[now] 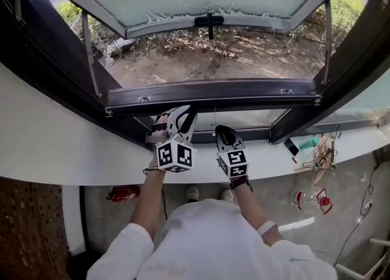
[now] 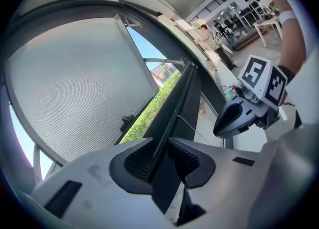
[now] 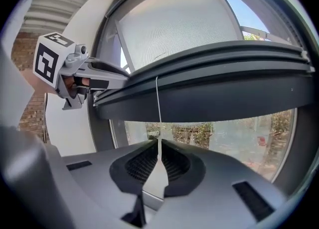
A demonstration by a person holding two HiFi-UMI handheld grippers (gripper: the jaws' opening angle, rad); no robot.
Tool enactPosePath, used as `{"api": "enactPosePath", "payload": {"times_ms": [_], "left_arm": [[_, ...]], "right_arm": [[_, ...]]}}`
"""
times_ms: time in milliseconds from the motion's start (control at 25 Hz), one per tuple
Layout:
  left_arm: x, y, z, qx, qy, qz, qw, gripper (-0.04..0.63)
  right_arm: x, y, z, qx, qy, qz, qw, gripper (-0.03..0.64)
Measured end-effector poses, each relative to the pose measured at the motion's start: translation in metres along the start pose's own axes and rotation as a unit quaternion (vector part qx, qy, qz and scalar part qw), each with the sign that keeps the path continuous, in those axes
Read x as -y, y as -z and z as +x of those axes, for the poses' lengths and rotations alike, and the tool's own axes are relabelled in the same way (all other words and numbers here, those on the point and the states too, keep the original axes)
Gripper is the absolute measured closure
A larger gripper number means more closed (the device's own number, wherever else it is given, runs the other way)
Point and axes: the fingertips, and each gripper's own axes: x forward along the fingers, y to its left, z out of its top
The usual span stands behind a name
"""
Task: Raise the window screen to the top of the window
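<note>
Left tongs (image 2: 160, 147) clamp screen bar (image 2: 183, 98); right tongs (image 3: 159, 147) pinch cord (image 3: 158, 104).

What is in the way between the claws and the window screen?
Nothing that shows. The left claw is shut on the screen's bottom bar, and the right claw pinches the pull cord hanging from that bar. Above the bar, the window opening looks free in the head view.

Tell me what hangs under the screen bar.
A white cord drops from the screen bar into the right gripper, shut on its tab. The left gripper clamps the bar's edge. The cord's fixing inside the bar is hidden.
</note>
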Motion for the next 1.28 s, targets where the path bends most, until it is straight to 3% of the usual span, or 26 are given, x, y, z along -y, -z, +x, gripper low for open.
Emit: {"api": "enactPosePath", "payload": {"times_ms": [280, 520, 640, 920, 1280], "left_arm": [[0.009, 0.006, 0.013, -0.047, 0.035, 0.108, 0.9924, 0.514], [0.012, 0.009, 0.017, -0.059, 0.024, 0.12, 0.9907, 0.514], [0.015, 0.012, 0.02, -0.093, 0.008, 0.17, 0.9811, 0.515], [0.011, 0.01, 0.02, -0.112, 0.004, 0.136, 0.9844, 0.515], [0.012, 0.012, 0.02, -0.125, -0.009, 0.123, 0.9845, 0.515]], "right_arm": [[0.004, 0.031, 0.01, -0.033, -0.007, 0.007, 0.999, 0.523], [0.005, 0.032, 0.023, -0.036, -0.017, 0.005, 0.999, 0.523], [0.007, 0.03, 0.03, -0.038, -0.024, 0.006, 0.999, 0.523], [0.009, 0.017, 0.042, -0.024, -0.025, 0.003, 0.999, 0.523], [-0.011, 0.029, 0.049, -0.042, -0.036, 0.008, 0.998, 0.525]]}}
